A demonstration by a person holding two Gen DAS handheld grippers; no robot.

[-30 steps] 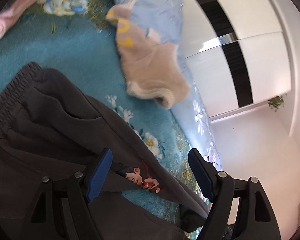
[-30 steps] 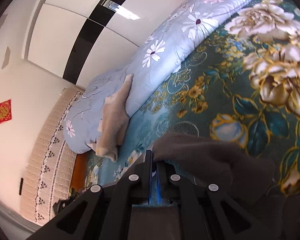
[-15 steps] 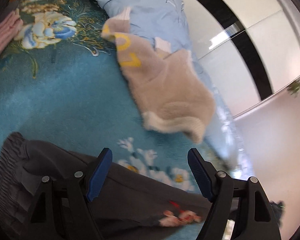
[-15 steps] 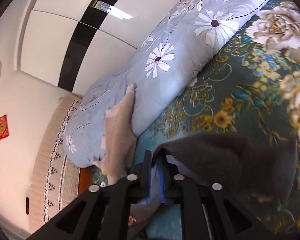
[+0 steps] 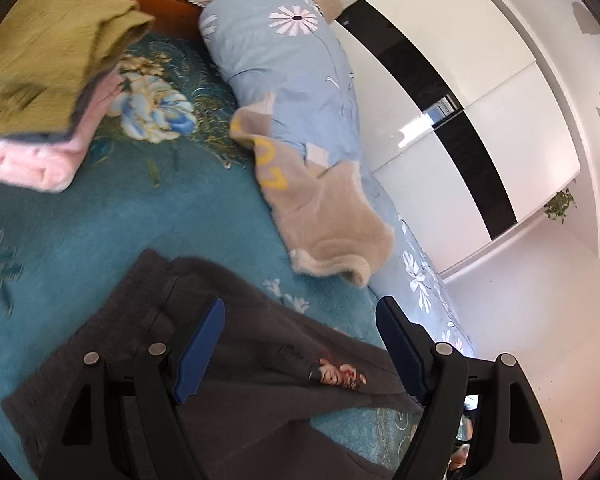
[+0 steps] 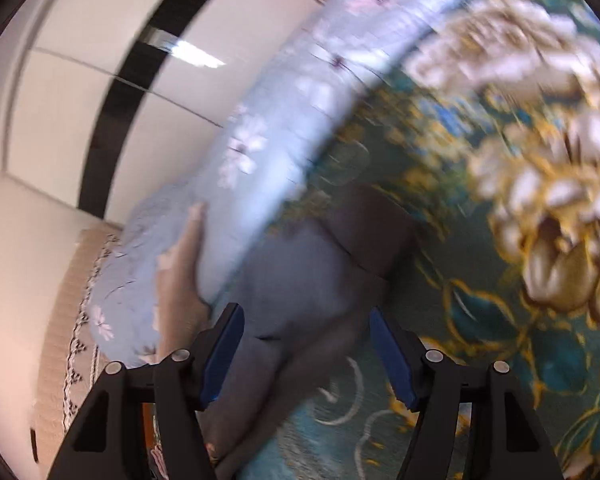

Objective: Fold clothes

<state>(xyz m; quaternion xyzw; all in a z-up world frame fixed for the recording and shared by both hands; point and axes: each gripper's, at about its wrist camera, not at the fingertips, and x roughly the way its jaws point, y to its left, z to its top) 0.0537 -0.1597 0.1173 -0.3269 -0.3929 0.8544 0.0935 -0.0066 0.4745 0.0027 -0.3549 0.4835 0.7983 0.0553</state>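
Note:
Dark grey trousers (image 5: 228, 344) lie on the teal floral bedspread (image 5: 100, 232), with a small red cartoon patch (image 5: 340, 376) on one leg. My left gripper (image 5: 300, 344) hovers above them, open, nothing between its blue pads. In the right wrist view the trousers' end (image 6: 320, 264) lies folded over, loose on the bedspread (image 6: 480, 288). My right gripper (image 6: 306, 354) is over it and its jaws are opening; the cloth is below them, not pinched. The right view is blurred.
A beige fleece garment with yellow lettering (image 5: 324, 200) rests against a rolled pale blue floral quilt (image 5: 292, 64). A stack of folded clothes, olive (image 5: 44, 60) over pink (image 5: 40, 160), sits at the far left. White wardrobe doors (image 5: 460, 120) stand beyond the bed.
My right gripper has let go of the trouser end, which now lies on the bed. My left gripper has drawn back from the waistband, bringing the folded stack into view.

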